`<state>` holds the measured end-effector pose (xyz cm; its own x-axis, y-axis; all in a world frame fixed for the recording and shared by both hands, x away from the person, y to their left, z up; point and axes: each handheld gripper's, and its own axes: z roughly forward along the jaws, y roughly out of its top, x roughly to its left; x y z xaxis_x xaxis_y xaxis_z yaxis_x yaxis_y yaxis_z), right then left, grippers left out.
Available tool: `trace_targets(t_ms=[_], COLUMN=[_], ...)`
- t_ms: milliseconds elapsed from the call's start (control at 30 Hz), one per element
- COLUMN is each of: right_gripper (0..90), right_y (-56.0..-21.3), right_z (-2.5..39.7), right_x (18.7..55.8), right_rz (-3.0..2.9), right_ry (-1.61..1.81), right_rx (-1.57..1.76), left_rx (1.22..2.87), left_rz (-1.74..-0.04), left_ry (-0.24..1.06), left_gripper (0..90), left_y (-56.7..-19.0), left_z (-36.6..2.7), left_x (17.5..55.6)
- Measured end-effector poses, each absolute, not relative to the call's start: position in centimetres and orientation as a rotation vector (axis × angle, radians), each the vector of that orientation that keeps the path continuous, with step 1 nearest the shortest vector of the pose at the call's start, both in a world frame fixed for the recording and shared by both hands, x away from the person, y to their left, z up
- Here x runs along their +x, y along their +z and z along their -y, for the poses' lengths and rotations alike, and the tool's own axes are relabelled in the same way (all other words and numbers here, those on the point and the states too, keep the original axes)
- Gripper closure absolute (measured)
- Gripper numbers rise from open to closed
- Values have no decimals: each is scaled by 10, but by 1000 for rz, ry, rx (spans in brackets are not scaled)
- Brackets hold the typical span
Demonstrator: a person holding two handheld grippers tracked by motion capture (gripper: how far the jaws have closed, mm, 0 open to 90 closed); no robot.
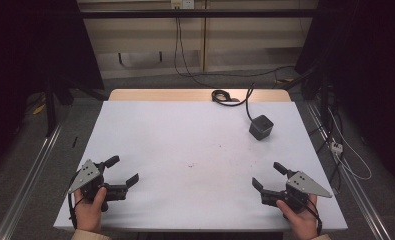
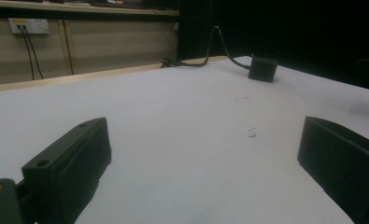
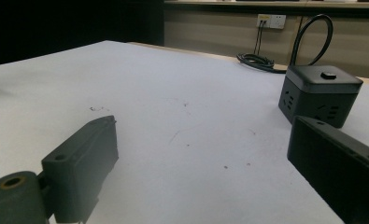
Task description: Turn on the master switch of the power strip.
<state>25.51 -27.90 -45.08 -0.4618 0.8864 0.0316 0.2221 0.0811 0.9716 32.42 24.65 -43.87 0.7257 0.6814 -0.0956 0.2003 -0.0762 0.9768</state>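
I have the table (image 1: 150,130) almost bare under its white sheet, which I read as a set-up for work on a single thing: nothing stands between my grippers and it. A strip of bare wood shows along the far edge, where the sheet stops short.

That thing is the black cube power socket (image 1: 261,126), sitting toward the far right corner of the table, upright, with its button on top. From the right gripper view the socket (image 3: 320,94) shows outlet slots on the sides facing me. Its cable (image 1: 246,102) runs off the back toward the far edge and ends in a loose coil (image 1: 222,96) on the wood strip. I judge it was placed there so the lead stays behind it and out of my approach.

My left gripper (image 1: 125,172) rests near the near left corner, held in my left hand (image 1: 90,210), jaws spread apart and holding nothing. My right gripper (image 1: 266,175) rests near the near right corner, jaws likewise spread and empty, well apart from the socket. Both point inward and forward. I take this as a ready pose, the right gripper being the nearer one for a reach to the socket.

A few small dark specks (image 1: 191,164) mark the sheet near the middle.
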Motion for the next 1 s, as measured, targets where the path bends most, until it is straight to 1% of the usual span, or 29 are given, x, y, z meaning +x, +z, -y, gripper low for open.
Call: trace_targets(t_ms=[467, 1000], right_gripper=[81, 79], right_y=[-449, -444], right_z=[279, 281], right_x=[266, 292], right_rz=[-1754, -1740], right_ry=[1379, 1336], right_rx=[1104, 1138], left_rx=[1626, 1633], left_rz=[-720, -703], left_ry=[446, 439], left_gripper=[25, 25], left_y=[-438, -438], left_z=[-243, -241], left_x=[322, 321])
